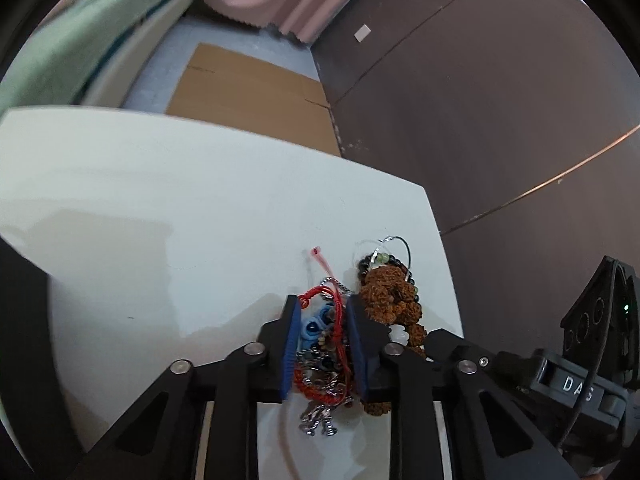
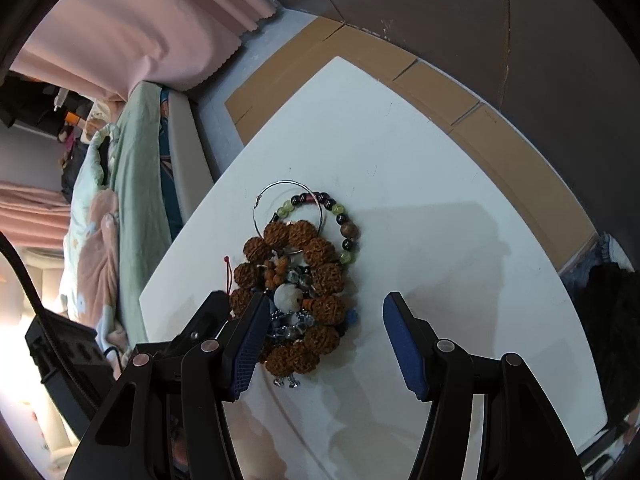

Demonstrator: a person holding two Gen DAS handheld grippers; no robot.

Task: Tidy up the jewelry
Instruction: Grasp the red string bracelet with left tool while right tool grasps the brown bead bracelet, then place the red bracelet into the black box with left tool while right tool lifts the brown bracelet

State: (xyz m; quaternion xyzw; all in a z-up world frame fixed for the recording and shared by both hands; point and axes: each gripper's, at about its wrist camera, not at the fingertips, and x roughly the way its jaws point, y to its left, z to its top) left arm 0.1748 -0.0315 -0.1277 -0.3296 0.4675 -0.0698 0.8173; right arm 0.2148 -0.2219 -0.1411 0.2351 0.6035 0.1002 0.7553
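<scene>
A tangled pile of jewelry lies on a white table (image 1: pixel 200 208). My left gripper (image 1: pixel 322 320) is shut on a bundle of red cord bracelets (image 1: pixel 338 316), blue beads and silver chain. Beside it on the right lies a brown rudraksha bead bracelet (image 1: pixel 390 296) with a dark and green bead bracelet (image 1: pixel 380 258) and a thin wire hoop. In the right wrist view my right gripper (image 2: pixel 326 320) is open, low over the same pile: the rudraksha bracelet (image 2: pixel 320 276), the bead bracelet (image 2: pixel 344 220), the wire hoop (image 2: pixel 264 196) and a white stone bead (image 2: pixel 286 298). The left gripper's dark body (image 2: pixel 208 320) shows at the pile's left.
The table's far edge (image 1: pixel 248 134) and right edge drop to a floor with flat brown cardboard (image 1: pixel 248 84). A dark wall (image 1: pixel 480 100) stands to the right. A bed with green bedding (image 2: pixel 120 184) and pink curtains (image 2: pixel 140 28) lie beyond the table.
</scene>
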